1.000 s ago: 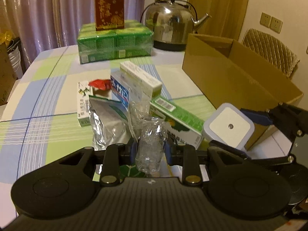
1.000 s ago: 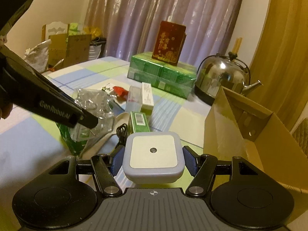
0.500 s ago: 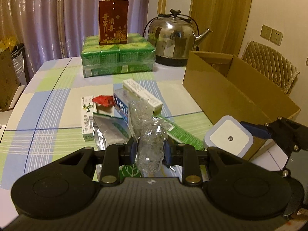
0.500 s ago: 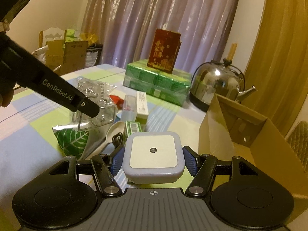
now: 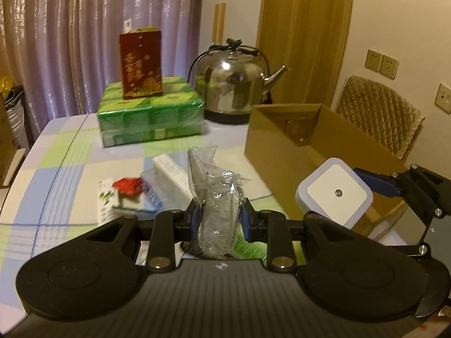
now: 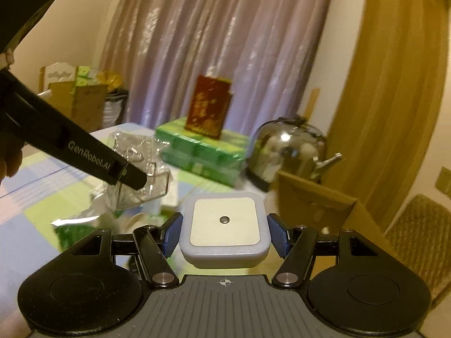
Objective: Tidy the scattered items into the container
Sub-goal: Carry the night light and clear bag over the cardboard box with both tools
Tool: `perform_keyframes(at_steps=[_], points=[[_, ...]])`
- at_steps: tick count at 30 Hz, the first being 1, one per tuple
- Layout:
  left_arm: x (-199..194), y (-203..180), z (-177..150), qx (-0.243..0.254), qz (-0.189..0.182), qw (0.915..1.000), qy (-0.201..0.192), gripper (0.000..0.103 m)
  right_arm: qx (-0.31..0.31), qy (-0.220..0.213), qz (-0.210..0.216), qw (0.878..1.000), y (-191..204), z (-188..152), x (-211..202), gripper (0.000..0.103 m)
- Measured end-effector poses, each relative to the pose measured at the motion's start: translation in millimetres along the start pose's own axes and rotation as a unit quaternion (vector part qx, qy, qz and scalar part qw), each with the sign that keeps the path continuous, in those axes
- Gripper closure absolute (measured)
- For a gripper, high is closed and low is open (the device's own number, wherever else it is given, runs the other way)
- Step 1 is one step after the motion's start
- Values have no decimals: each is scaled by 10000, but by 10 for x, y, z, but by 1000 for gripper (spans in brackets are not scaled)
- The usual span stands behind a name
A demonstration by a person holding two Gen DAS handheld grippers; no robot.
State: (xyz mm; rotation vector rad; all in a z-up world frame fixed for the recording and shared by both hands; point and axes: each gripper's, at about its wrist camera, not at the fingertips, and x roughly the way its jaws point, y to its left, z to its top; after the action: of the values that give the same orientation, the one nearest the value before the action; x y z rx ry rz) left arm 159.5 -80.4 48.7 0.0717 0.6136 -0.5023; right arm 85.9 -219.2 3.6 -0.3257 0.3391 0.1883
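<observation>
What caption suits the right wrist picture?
Right gripper clamps a square night light beside the open cardboard box.

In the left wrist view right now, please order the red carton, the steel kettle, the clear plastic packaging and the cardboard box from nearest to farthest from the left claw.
1. Clear plastic packaging: gripped in the left claw.
2. Cardboard box: ahead, right.
3 and 4. Steel kettle, far centre, and red carton, far left on the green packs: too close to call.

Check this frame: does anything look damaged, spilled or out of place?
Nothing spilled. The clear plastic packaging in the left hand-held gripper is crumpled. The right hand-held gripper holds a white square night light level and intact.
</observation>
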Motion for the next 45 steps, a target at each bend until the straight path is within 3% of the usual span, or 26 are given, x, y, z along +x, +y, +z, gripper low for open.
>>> perform_keyframes(at_steps=[7, 16, 23, 29, 38, 45], points=[[67, -353, 244, 155, -345, 9991, -183, 79, 375, -37, -644, 9972, -506, 128, 20, 41], [350, -777, 654, 383, -906, 9947, -304, 79, 1096, 308, -1145, 9869, -1199, 260, 157, 41], [735, -1048, 817, 695, -1353, 9883, -86, 79, 1780, 868, -1076, 9743, -1557, 136, 232, 41], [1045, -1236, 859, 831, -1693, 9820, 146, 79, 1936, 1155, -1081, 9682, -1704, 83, 283, 41], [1424, -1365, 794, 1051, -1712, 9782, 525, 79, 2121, 1766, -1144, 9543, -1902, -84, 586, 41], [1655, -1436, 761, 1249, -1623, 9757, 784, 79, 2035, 2247, -904, 9486, -1873, -199, 759, 41]])
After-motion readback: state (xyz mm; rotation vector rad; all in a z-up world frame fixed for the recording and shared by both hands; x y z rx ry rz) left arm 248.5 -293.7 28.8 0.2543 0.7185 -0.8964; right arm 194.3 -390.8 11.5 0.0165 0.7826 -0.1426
